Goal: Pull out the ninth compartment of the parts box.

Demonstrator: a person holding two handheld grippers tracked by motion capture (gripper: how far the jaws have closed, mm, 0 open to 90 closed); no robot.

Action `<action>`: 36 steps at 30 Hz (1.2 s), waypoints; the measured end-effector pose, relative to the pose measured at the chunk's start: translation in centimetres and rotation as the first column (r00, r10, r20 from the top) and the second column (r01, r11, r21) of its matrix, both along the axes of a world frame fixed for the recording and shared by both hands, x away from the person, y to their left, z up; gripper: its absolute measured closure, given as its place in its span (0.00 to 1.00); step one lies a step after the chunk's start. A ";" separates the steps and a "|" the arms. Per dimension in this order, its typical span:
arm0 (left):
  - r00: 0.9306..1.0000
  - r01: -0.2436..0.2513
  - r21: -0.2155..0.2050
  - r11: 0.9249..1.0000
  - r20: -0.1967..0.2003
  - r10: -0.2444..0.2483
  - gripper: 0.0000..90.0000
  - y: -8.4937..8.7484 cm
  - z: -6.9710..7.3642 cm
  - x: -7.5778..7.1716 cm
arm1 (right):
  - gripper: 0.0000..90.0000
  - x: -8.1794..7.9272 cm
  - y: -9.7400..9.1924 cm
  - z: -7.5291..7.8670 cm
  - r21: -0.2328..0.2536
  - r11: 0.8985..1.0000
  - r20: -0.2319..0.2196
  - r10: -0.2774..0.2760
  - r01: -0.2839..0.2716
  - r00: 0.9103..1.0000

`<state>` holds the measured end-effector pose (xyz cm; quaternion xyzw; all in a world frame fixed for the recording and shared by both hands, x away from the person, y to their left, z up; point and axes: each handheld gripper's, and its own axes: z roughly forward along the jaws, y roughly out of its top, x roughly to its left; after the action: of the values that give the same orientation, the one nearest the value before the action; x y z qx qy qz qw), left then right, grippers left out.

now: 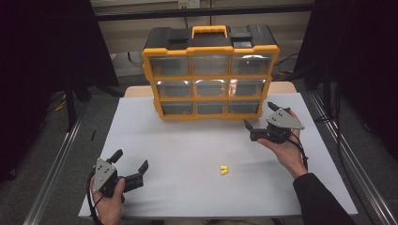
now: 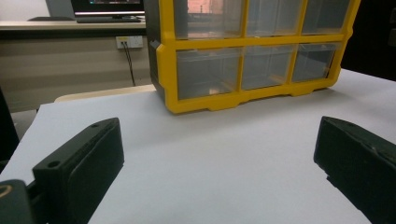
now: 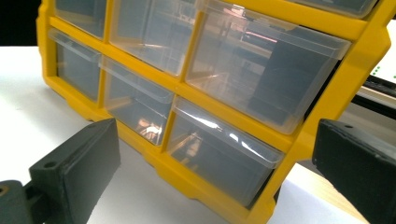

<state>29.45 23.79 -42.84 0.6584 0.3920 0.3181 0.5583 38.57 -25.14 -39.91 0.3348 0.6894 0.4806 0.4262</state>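
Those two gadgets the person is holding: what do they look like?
Each is a black hand-held tool with two blocky black jaws. The left gripper and right gripper each carry a grey three-cornered plate on top and trail a black cable. The person's right arm wears a dark sleeve.

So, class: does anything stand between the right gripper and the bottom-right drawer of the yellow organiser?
Nothing visible does. The right gripper, open, faces the bottom-right drawer across bare white table; the small yellow piece lies nearer the person, off that line.

organizer [image 1: 210, 70]: glossy yellow plastic, clear drawers | table [image 1: 187, 154]: matt white | fingers [image 3: 74, 163]: matt black plastic
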 end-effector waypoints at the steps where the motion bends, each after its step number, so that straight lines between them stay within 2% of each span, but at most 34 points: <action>1: 1.000 0.001 0.001 1.000 0.000 -0.001 0.02 0.0 0.0 0.0 | 0.00 0.2 0.1 -0.1 -0.009 1.000 0.000 0.000 0.000 1.000; 5: 1.000 0.002 0.000 1.000 0.002 -0.002 0.02 0.0 0.0 0.0 | 0.02 0.9 0.5 -0.5 -0.045 0.999 0.000 -0.017 0.017 1.000; 8: 1.000 0.007 -0.008 1.000 -0.005 -0.007 0.02 -0.2 0.0 0.1 | 0.03 1.3 1.0 -0.7 -0.081 0.997 0.020 -0.018 0.020 1.000; 10: 1.000 0.010 -0.002 1.000 -0.002 -0.010 0.02 -0.4 0.0 0.2 | 0.04 1.6 1.3 -0.8 -0.122 0.992 0.043 -0.024 0.029 0.999; 12: 1.000 0.018 -0.006 1.000 -0.002 -0.018 0.02 -0.4 0.0 0.2 | 0.04 1.9 1.5 -1.0 -0.128 0.991 0.043 -0.032 0.037 0.999; 13: 1.000 0.012 0.001 1.000 0.002 -0.012 0.02 -0.3 0.0 0.2 | 0.05 2.0 1.6 -1.1 -0.145 0.988 0.047 -0.038 0.044 0.998; 15: 1.000 0.010 0.005 1.000 -0.002 -0.010 0.02 -0.2 0.0 0.2 | 0.06 2.1 1.8 -1.5 -0.207 0.976 0.078 -0.045 0.060 0.996; 17: 1.000 0.010 -0.004 1.000 -0.004 -0.010 0.02 -0.3 0.0 0.2 | 0.06 2.3 1.9 -1.8 -0.235 0.970 0.078 -0.051 0.068 0.996; 18: 1.000 0.011 -0.004 1.000 -0.002 -0.011 0.02 -0.3 0.0 0.2 | 0.07 2.3 2.0 -1.9 -0.260 0.963 0.095 -0.054 0.077 0.994; 20: 1.000 0.014 -0.003 1.000 -0.002 -0.014 0.02 -0.4 0.0 0.2 | 0.08 2.4 2.0 -2.1 -0.270 0.959 0.103 -0.059 0.085 0.993; 21: 1.000 0.018 0.001 1.000 -0.003 -0.018 0.02 -0.4 0.0 0.2 | 0.10 2.4 2.0 -2.1 -0.287 0.954 0.118 -0.056 0.088 0.991; 23: 1.000 0.019 0.013 1.000 0.000 -0.019 0.02 -0.3 0.0 0.2 | 0.12 2.4 2.0 -2.1 -0.328 0.940 0.159 -0.048 0.099 0.986; 24: 1.000 0.020 0.010 1.000 0.000 -0.020 0.02 -0.4 0.0 0.2 | 0.12 2.4 2.1 -2.1 -0.358 0.928 0.170 -0.043 0.102 0.985; 25: 1.000 0.020 0.010 1.000 0.000 -0.020 0.02 -0.4 0.0 0.2 | 0.12 2.4 2.1 -2.1 -0.358 0.928 0.170 -0.043 0.102 0.985; 26: 1.000 0.019 0.009 1.000 -0.001 -0.019 0.02 -0.3 0.0 0.3 | 0.13 2.4 2.2 -2.1 -0.388 0.915 0.187 -0.037 0.108 0.982; 27: 1.000 0.019 0.009 1.000 -0.001 -0.019 0.02 -0.3 0.0 0.2 | 0.14 2.5 2.3 -2.3 -0.463 0.877 0.225 -0.023 0.128 0.974; 28: 1.000 0.019 0.006 1.000 -0.001 -0.019 0.02 -0.3 0.0 0.2 | 0.15 2.7 2.3 -2.3 -0.488 0.863 0.230 -0.017 0.130 0.973; 29: 1.000 0.017 0.007 1.000 0.002 -0.017 0.02 -0.3 0.0 0.2 | 0.15 2.8 2.4 -2.4 -0.500 0.855 0.232 -0.017 0.135 0.972; 30: 1.000 0.017 0.007 1.000 0.002 -0.017 0.02 -0.3 0.0 0.2 | 0.15 2.8 2.4 -2.4 -0.500 0.855 0.232 -0.017 0.135 0.972; 31: 1.000 0.016 0.009 1.000 0.000 -0.016 0.02 -0.3 0.0 0.2 | 0.16 2.9 2.4 -2.6 -0.527 0.836 0.254 -0.016 0.152 0.967; 32: 1.000 0.016 0.009 1.000 0.000 -0.016 0.02 -0.3 0.0 0.2 | 0.16 3.0 2.5 -2.7 -0.542 0.825 0.265 -0.015 0.161 0.964; 33: 1.000 0.017 0.012 1.000 0.001 -0.017 0.02 -0.2 0.0 0.2 | 0.16 3.0 2.5 -2.7 -0.542 0.825 0.265 -0.015 0.161 0.964; 34: 1.000 0.017 0.012 1.000 0.000 -0.017 0.02 -0.2 0.0 0.2 | 0.18 3.1 2.6 -2.9 -0.563 0.808 0.280 -0.015 0.177 0.960; 35: 1.000 0.017 0.015 1.000 0.001 -0.017 0.02 -0.2 0.0 0.2 | 0.20 3.2 2.6 -3.1 -0.575 0.796 0.285 -0.020 0.187 0.958; 36: 1.000 0.016 0.015 1.000 0.002 -0.016 0.02 -0.2 0.0 0.2 | 0.20 3.2 2.6 -3.1 -0.575 0.796 0.285 -0.020 0.187 0.958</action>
<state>29.64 23.55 -42.82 0.6654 0.3838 0.3173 0.5561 41.77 -22.58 -42.98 0.1541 0.7226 0.2555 0.6236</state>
